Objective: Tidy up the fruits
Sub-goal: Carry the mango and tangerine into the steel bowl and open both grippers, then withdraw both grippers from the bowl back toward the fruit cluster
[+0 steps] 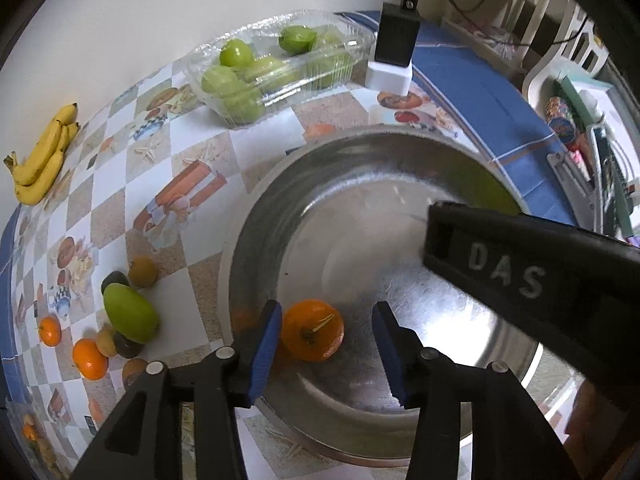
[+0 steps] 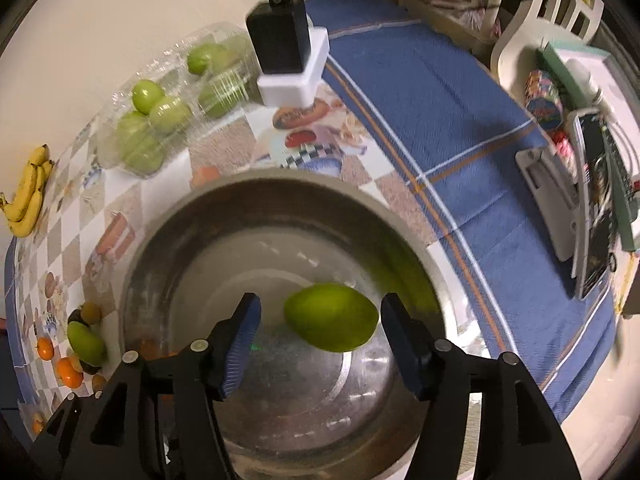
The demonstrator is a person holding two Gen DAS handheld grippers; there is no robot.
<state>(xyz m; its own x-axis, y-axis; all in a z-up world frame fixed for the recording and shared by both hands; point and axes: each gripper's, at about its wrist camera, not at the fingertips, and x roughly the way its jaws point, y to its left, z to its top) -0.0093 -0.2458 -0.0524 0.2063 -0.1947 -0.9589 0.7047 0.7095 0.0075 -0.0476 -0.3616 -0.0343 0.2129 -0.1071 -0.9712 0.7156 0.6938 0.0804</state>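
A large steel bowl (image 1: 280,208) sits on the patterned table; it also shows in the right wrist view (image 2: 160,232). My left gripper (image 1: 326,344) is open over the bowl, with an orange (image 1: 312,336) lying between its fingers, touched by neither. My right gripper (image 2: 320,332) is open over the bowl, and a green mango (image 2: 332,316) sits between its fingers without contact, possibly in mid-air. The right gripper's body (image 1: 532,264) crosses the left wrist view.
Left of the bowl lie a green mango (image 1: 130,312), oranges (image 1: 90,358) and small brown fruits (image 1: 142,271). Bananas (image 1: 40,160) lie at the far left. A clear tray of green fruits (image 1: 260,76) and a black charger on a white block (image 1: 394,48) stand behind. A blue cloth (image 2: 460,128) covers the right side.
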